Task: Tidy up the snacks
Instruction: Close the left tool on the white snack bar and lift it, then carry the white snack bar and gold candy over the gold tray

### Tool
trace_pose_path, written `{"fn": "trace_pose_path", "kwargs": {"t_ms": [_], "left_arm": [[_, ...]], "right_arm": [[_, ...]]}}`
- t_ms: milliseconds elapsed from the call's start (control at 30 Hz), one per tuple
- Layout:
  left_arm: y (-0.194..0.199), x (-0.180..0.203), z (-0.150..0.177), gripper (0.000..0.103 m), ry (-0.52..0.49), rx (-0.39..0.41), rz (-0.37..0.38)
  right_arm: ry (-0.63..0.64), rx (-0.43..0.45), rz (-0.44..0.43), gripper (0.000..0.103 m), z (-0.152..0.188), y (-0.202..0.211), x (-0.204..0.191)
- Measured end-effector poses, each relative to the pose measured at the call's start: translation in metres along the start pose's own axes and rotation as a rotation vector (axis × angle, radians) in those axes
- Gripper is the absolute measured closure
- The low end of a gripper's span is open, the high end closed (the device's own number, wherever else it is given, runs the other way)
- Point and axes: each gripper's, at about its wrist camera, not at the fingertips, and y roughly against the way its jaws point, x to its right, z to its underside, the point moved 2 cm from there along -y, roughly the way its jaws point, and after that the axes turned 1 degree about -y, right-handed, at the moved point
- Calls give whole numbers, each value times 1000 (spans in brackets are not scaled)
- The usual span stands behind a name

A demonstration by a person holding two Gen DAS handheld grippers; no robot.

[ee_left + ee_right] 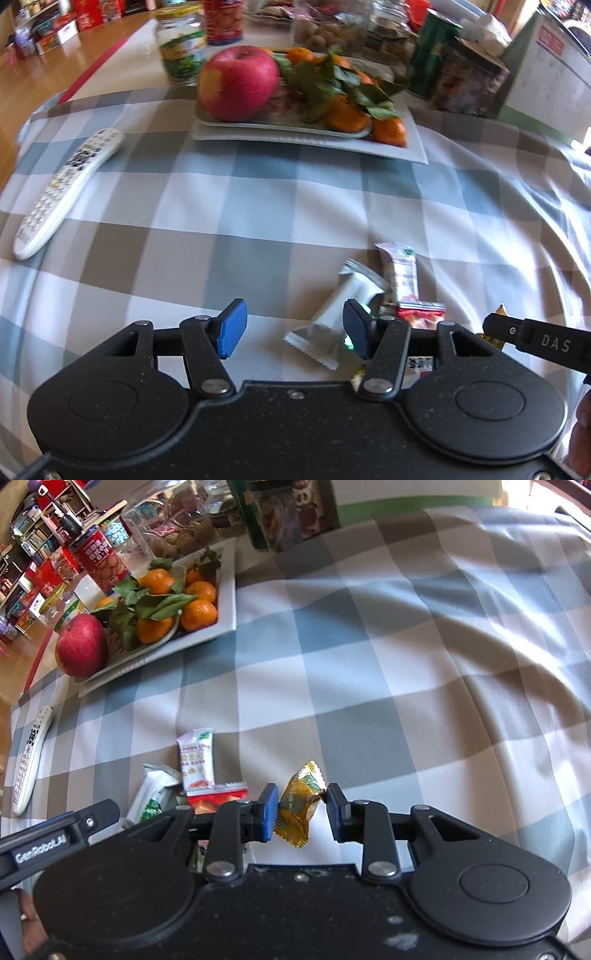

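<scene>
**Right hand-held gripper** (300,809): jaws drawn in close, pressing a gold candy wrapper (299,805) between the blue pads. The wrapper sits just below centre of the right wrist view, its long axis running up and down the frame, so across the line between the pads; its crimped ends stick out above and below them. Whether it is lifted clear of the cloth cannot be told.

**Left hand-held gripper** (293,328): jaws about half apart, nothing between the pads. The right finger (355,328) stands in front of the lower part of a grey-white packet (341,308); contact cannot be told.

**Snack pile**: lower centre-right of the left wrist view. The grey-white packet lies slantwise, long axis from lower left to upper right. Beside it to the right, a pink-and-white packet (400,275), long axis nearly upright in frame. Below that, a red packet (421,314), partly hidden by the gripper. In the right wrist view the same pile is at lower left, to the left of the held candy.

**Deciding relation**: the pile lies to the right of the left gripper's open gap, not inside it. Judgement: the left gripper is the nearer one and free; it would need to shift right and turn to straddle the grey-white packet across its narrow width.

**Desk** (258,206): checked cloth. Also present: remote (70,192) at left, fruit tray (413,147) with apple (238,83) at top.
</scene>
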Motion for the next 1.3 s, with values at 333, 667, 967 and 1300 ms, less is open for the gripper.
{"fn": "trace_pose_path", "kwargs": {"t_ms": [333, 667, 967, 1300], "left_arm": [[-28, 16, -5, 42, -35, -19, -10], [-35, 23, -1, 42, -80, -26, -33], [-30, 9, -7, 76, -18, -51, 16], [9, 15, -3, 76, -26, -8, 42]], "right_arm": [[3, -19, -27, 73, 3, 4, 3], [20, -48, 10, 72, 6, -11, 0], [62, -33, 11, 72, 10, -10, -7], [81, 4, -5, 72, 11, 6, -7]]}}
